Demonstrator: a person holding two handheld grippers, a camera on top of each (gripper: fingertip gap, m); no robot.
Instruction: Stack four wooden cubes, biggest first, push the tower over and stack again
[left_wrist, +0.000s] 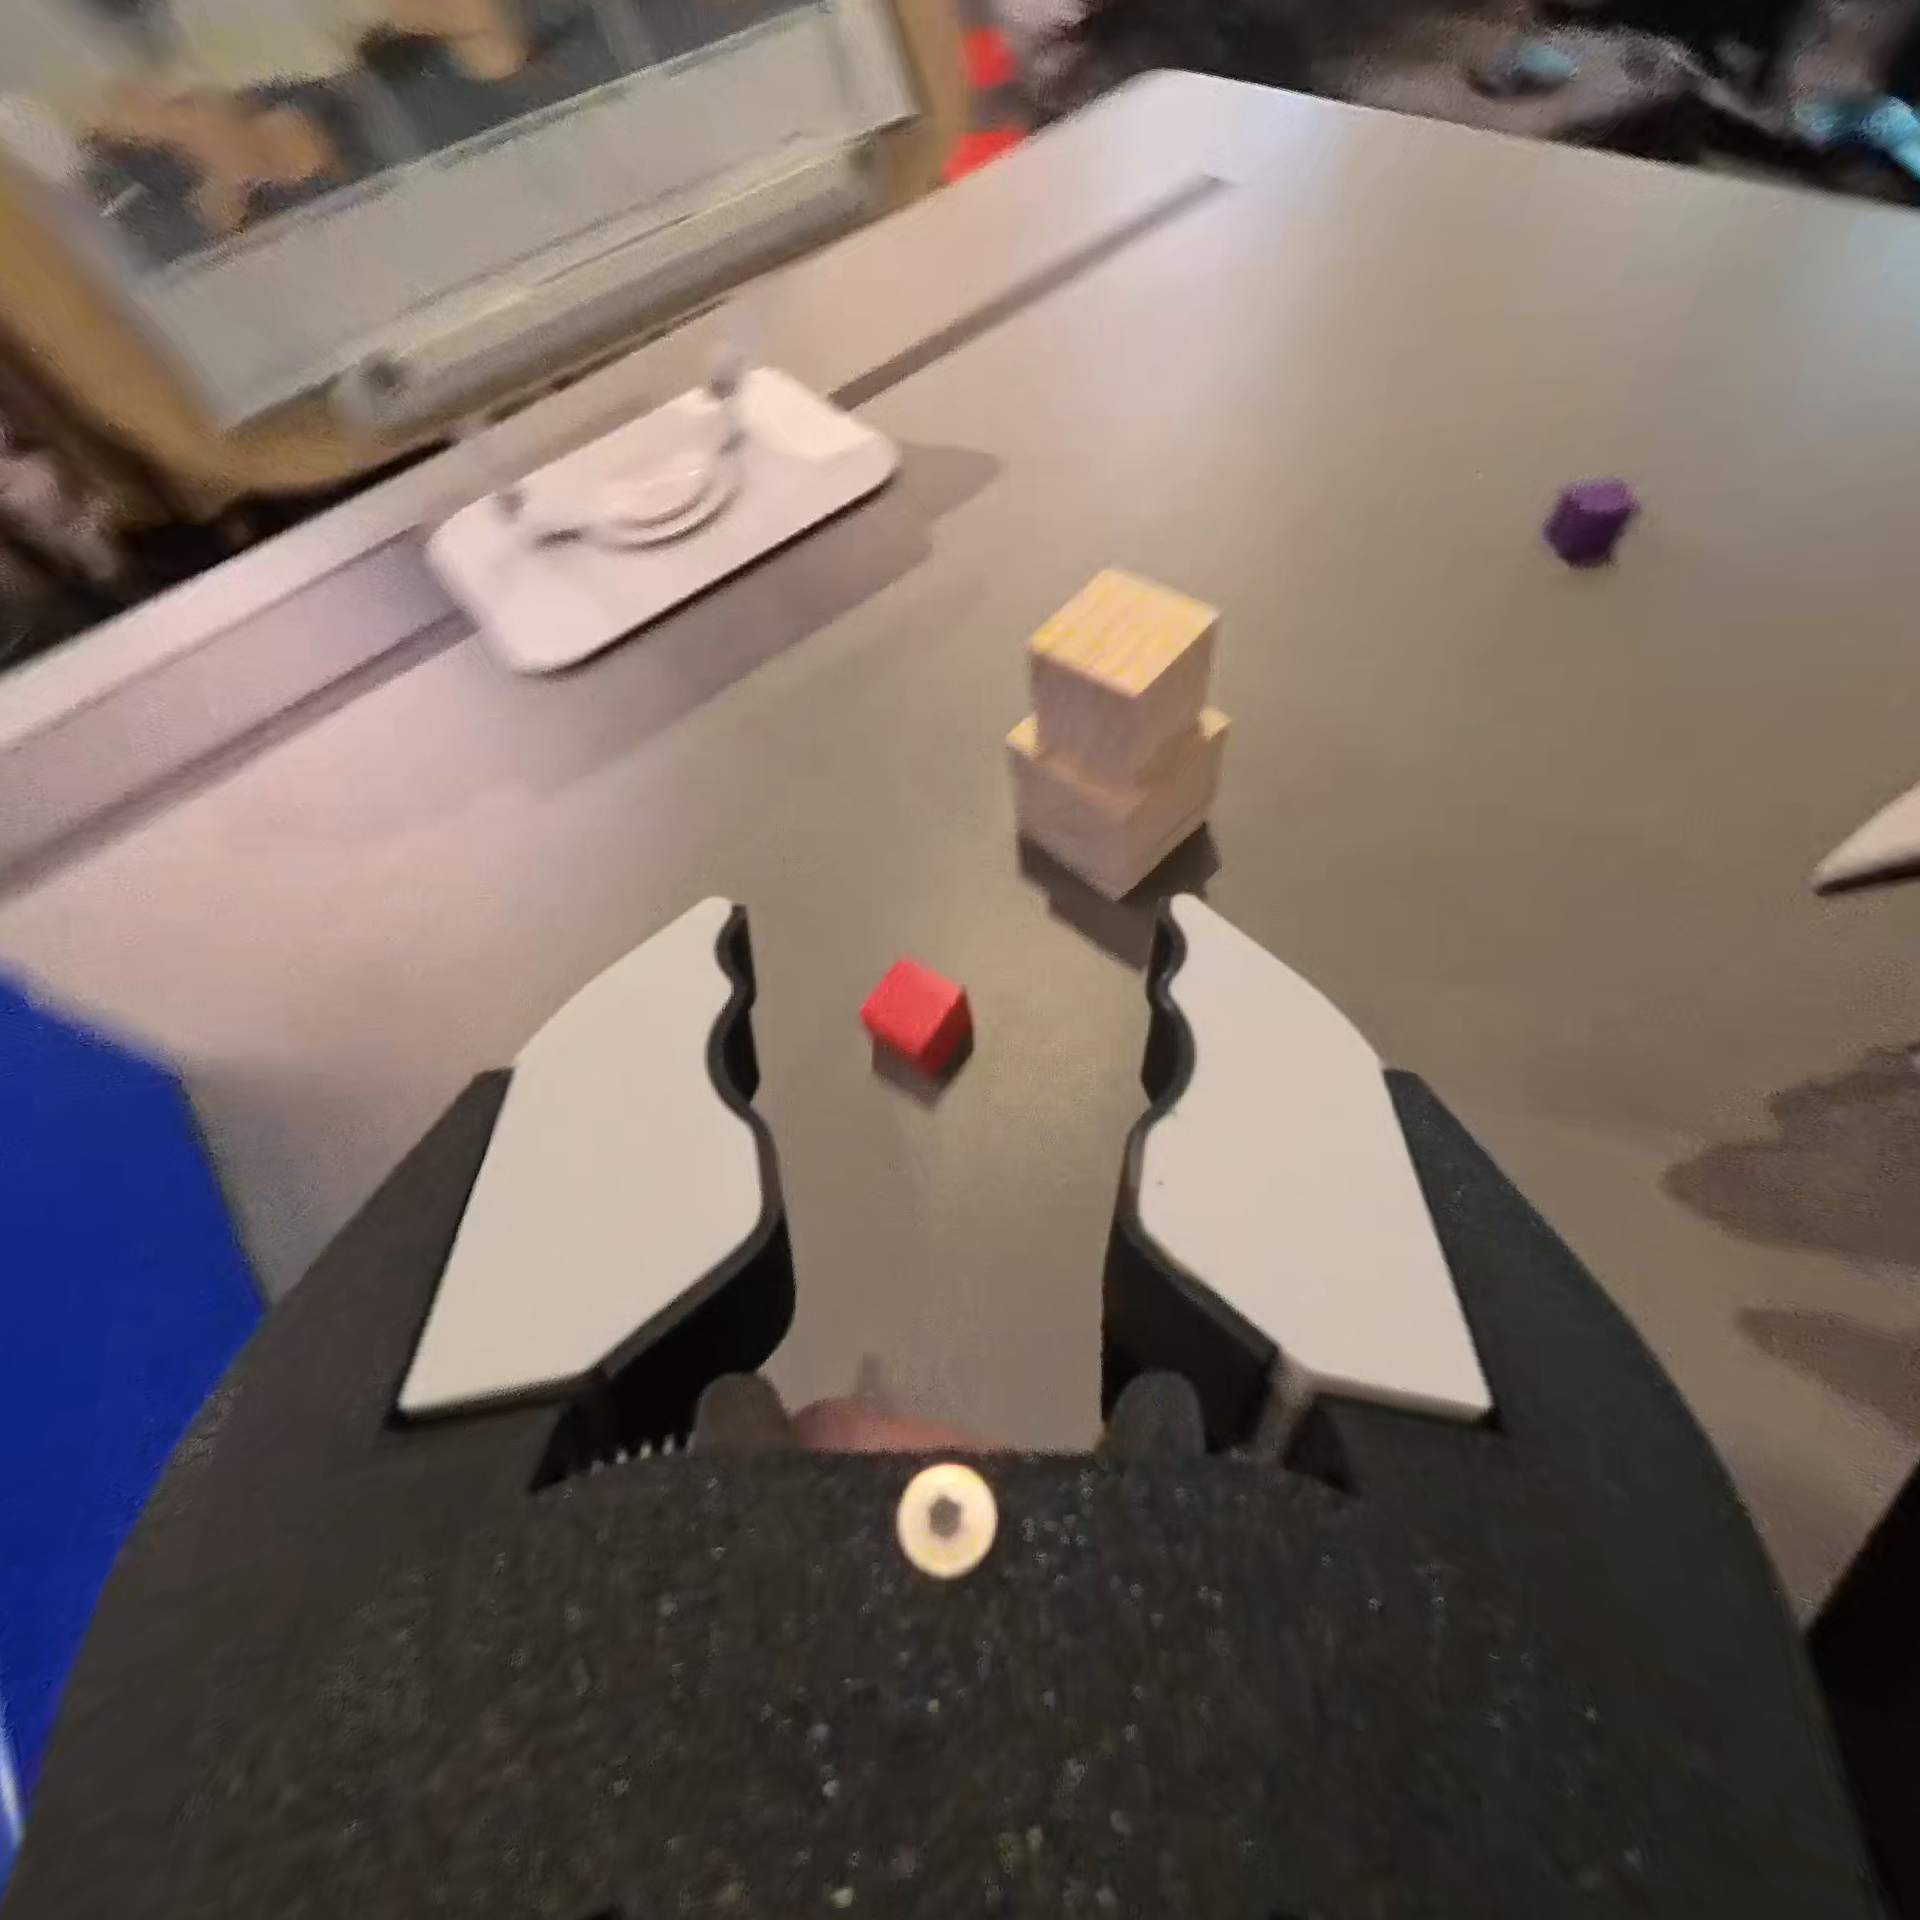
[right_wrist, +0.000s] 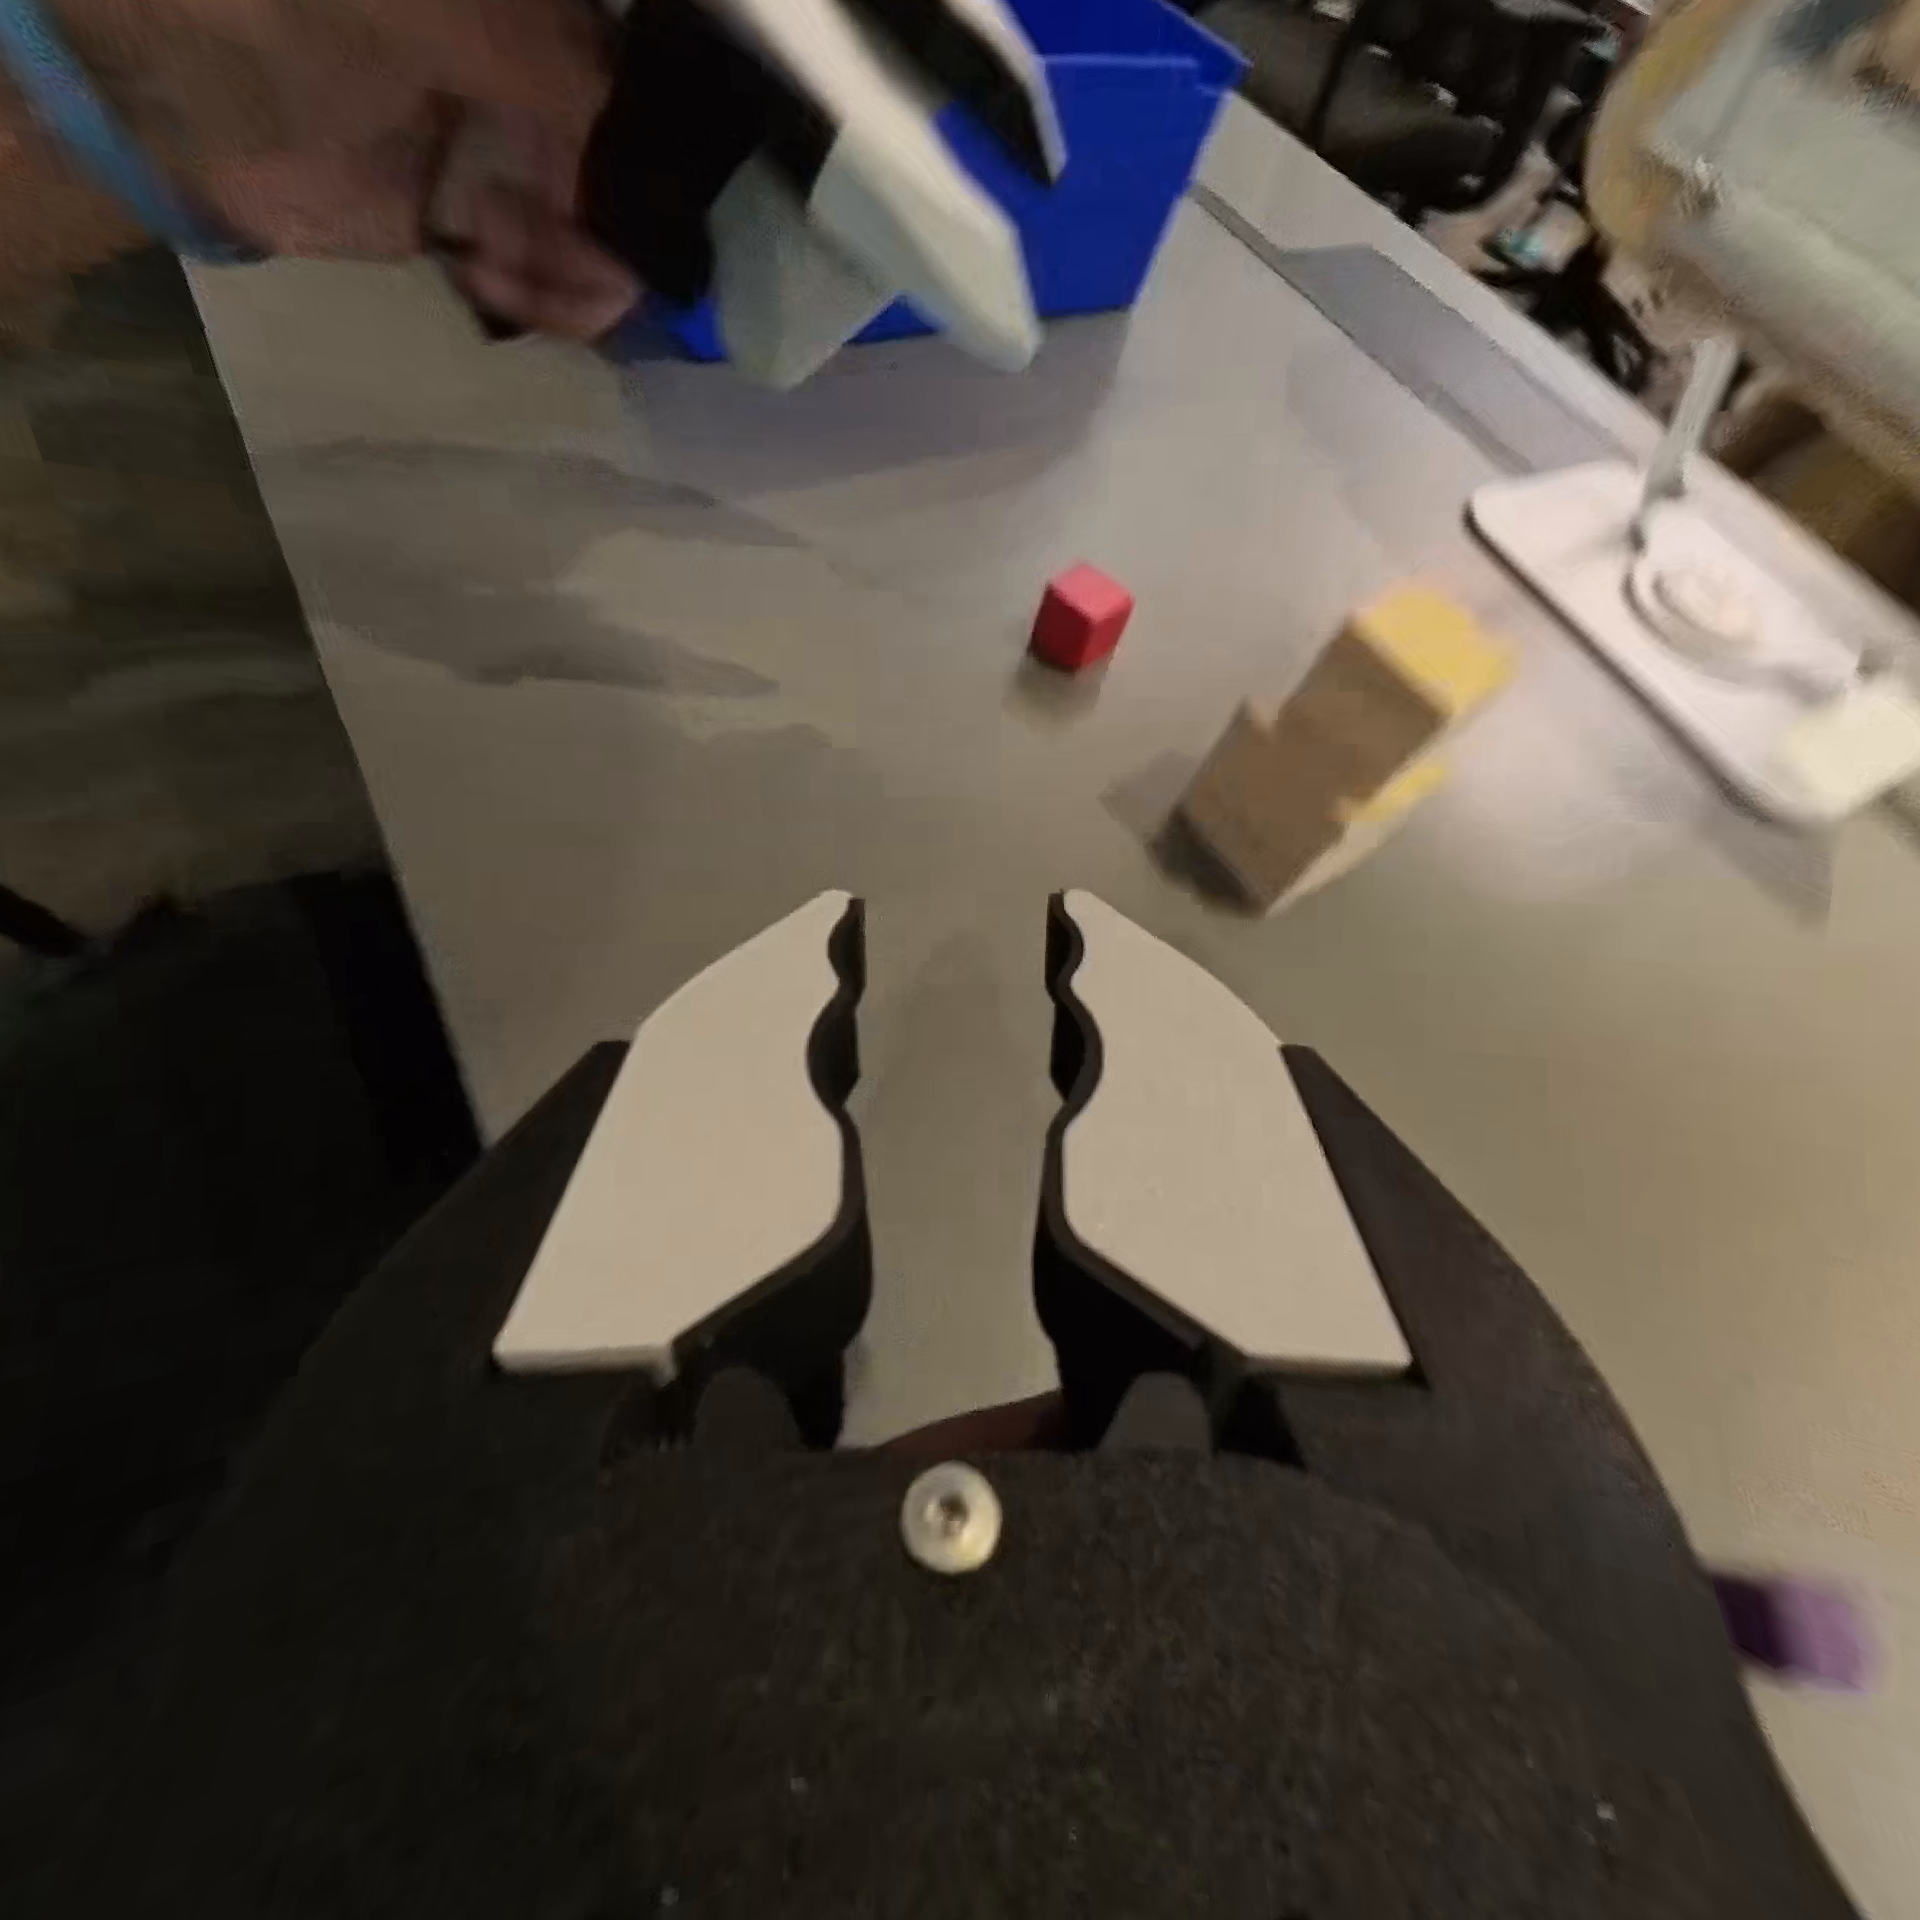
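Two plain wooden cubes stand stacked on the grey table, the smaller upper cube (left_wrist: 1124, 670) on the bigger lower cube (left_wrist: 1112, 816). The stack also shows in the right wrist view (right_wrist: 1340, 753). A small red cube (left_wrist: 914, 1013) (right_wrist: 1081, 618) lies on the table in front of the stack. A small purple cube (left_wrist: 1588, 520) (right_wrist: 1803, 1642) lies apart, to the right. My left gripper (left_wrist: 948, 920) is open and empty, above the table with the red cube showing between its fingers. My right gripper (right_wrist: 954, 909) is open and empty, short of the stack. The left gripper also shows in the right wrist view (right_wrist: 914, 239), held by a hand.
A white monitor stand base (left_wrist: 665, 530) (right_wrist: 1662, 623) sits at the table's far side behind the stack. A blue bin (right_wrist: 1101, 177) stands at the table's far end, its edge also at the left wrist view's left (left_wrist: 94, 1299). The right gripper's fingertip (left_wrist: 1870, 857) enters at right.
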